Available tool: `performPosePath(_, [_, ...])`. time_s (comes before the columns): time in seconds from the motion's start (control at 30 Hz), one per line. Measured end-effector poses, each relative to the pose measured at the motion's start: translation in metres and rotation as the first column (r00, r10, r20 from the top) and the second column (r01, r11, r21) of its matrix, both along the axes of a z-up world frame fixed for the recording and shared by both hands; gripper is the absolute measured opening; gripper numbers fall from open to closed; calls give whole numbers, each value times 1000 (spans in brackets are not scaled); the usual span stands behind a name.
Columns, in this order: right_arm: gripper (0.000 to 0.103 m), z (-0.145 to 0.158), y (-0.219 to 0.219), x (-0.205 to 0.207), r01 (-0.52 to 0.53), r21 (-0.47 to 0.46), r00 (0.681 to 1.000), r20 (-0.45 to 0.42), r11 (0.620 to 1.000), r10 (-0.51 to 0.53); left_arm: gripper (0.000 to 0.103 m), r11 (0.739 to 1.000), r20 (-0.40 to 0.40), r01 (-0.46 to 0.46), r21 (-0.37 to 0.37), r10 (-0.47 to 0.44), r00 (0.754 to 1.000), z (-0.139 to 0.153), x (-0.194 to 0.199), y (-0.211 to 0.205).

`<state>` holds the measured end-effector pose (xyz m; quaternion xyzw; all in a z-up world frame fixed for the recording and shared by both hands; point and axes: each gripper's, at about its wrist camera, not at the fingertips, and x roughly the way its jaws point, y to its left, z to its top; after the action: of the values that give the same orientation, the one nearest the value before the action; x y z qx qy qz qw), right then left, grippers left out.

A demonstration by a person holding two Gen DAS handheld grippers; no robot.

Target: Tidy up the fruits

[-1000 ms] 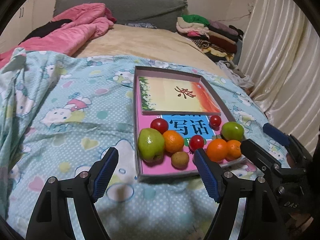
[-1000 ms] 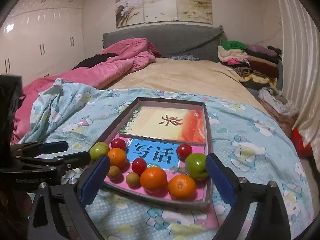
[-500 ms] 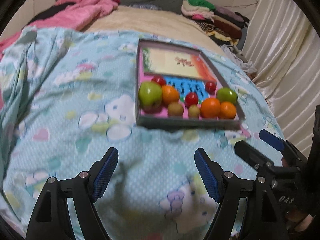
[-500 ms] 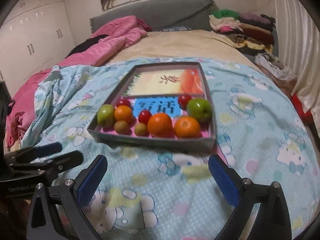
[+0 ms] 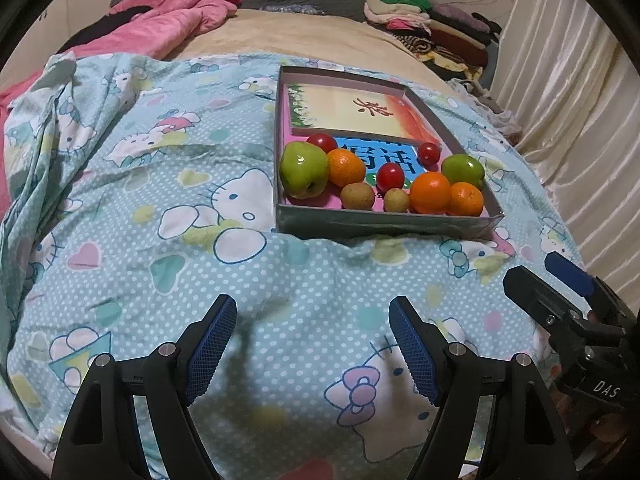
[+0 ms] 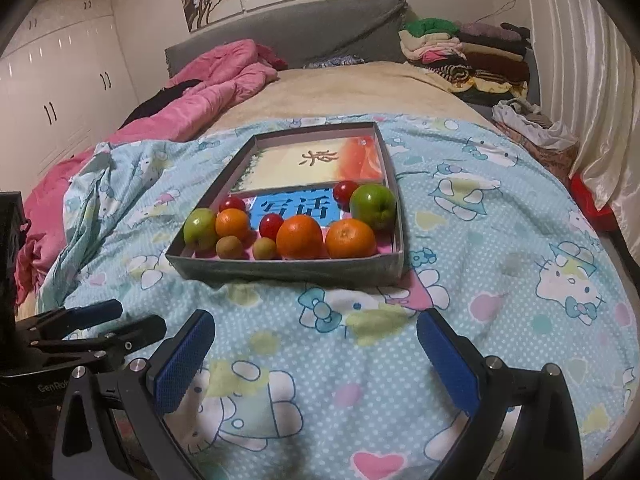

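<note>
A shallow grey box (image 5: 384, 222) (image 6: 288, 270) lies on the cartoon-print bedspread. Along its near side sit a big green apple (image 5: 303, 170) (image 6: 200, 227), a second green apple (image 5: 463, 171) (image 6: 373, 207), oranges (image 5: 430, 193) (image 6: 299, 237), red tomatoes (image 5: 390, 176) (image 6: 271, 225) and two small brown fruits (image 5: 357, 196) (image 6: 229, 246). My left gripper (image 5: 312, 312) hovers open over the bedspread, well short of the box. My right gripper (image 6: 316, 326) is open too, likewise back from the box, with nothing between its fingers. Each gripper shows at the edge of the other's view.
Two printed books (image 5: 356, 111) fill the far part of the box. A pink duvet (image 6: 208, 92) lies bunched at the back left. Folded clothes (image 6: 460, 52) are stacked at the back right, beside a pale curtain (image 5: 568, 92). White wardrobes (image 6: 56, 92) line the left wall.
Both grippers have drawn back from the box and tilted further down; the fruits that were just at the fingertips now lie well ahead. Both stay open and the fruits have not moved.
</note>
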<state>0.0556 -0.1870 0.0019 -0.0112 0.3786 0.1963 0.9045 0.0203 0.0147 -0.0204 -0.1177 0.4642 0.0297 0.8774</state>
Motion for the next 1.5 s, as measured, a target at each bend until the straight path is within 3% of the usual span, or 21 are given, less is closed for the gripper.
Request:
performPosePath(0.27, [102,8,1,-4,-3,16,998,68,1000,2,80,1000,57,11,29,-13,998,10,-2,-4])
performPosePath(0.97, [102,1,4,-2,-6,-1,999,40,1000,6,80,1000,61,12,-2,-12,998,12,-2,0])
performPosePath(1.5, [102,2,4,-2,-3,-6,999,42,1000,3,80,999,75,25,28,-27,997,14,-3,-6])
